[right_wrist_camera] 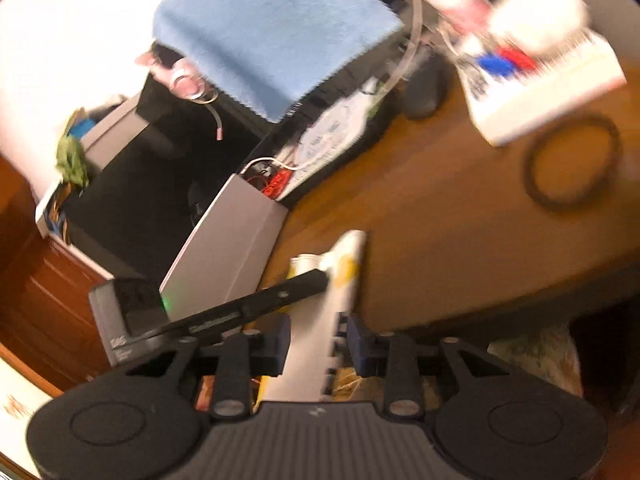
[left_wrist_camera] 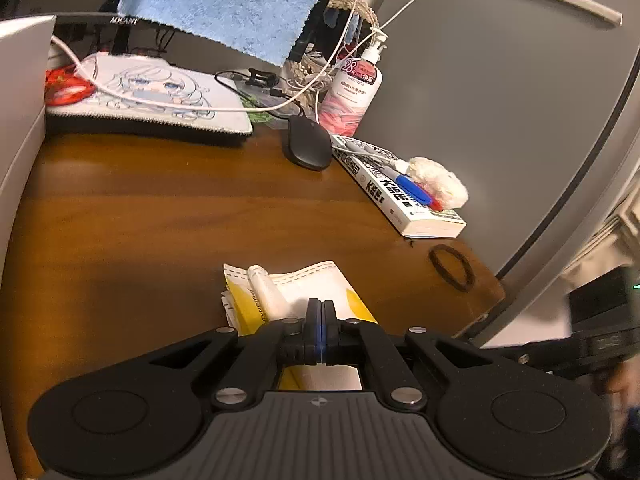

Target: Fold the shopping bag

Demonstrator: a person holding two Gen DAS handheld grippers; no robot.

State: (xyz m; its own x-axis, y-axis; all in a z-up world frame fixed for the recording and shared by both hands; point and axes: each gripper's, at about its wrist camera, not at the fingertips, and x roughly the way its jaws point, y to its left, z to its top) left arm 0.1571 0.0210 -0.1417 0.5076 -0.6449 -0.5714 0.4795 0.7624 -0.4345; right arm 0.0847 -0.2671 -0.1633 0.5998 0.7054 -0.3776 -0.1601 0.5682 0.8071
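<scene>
The folded white and yellow shopping bag [left_wrist_camera: 316,284] lies near the front right corner of the wooden table [left_wrist_camera: 160,216]. My left gripper [left_wrist_camera: 320,312] sits on its near part with both fingers pressed together, apparently pinching a layer of it. In the blurred right wrist view the bag [right_wrist_camera: 344,272] shows as a long narrow strip running off the table edge toward the camera. That strip passes between the fingers of my right gripper [right_wrist_camera: 320,344], which stands open around it. The left gripper's black finger [right_wrist_camera: 296,284] reaches the strip from the left.
A book [left_wrist_camera: 400,192] carrying a crumpled white wad and a blue pen lies at the right, with a black hair tie [left_wrist_camera: 450,266] near the corner. Behind are a black mouse [left_wrist_camera: 306,142], a pump bottle [left_wrist_camera: 352,88], a printed mouse pad [left_wrist_camera: 152,96] and a hanging blue cloth [left_wrist_camera: 224,0]. A grey box [right_wrist_camera: 228,240] stands left.
</scene>
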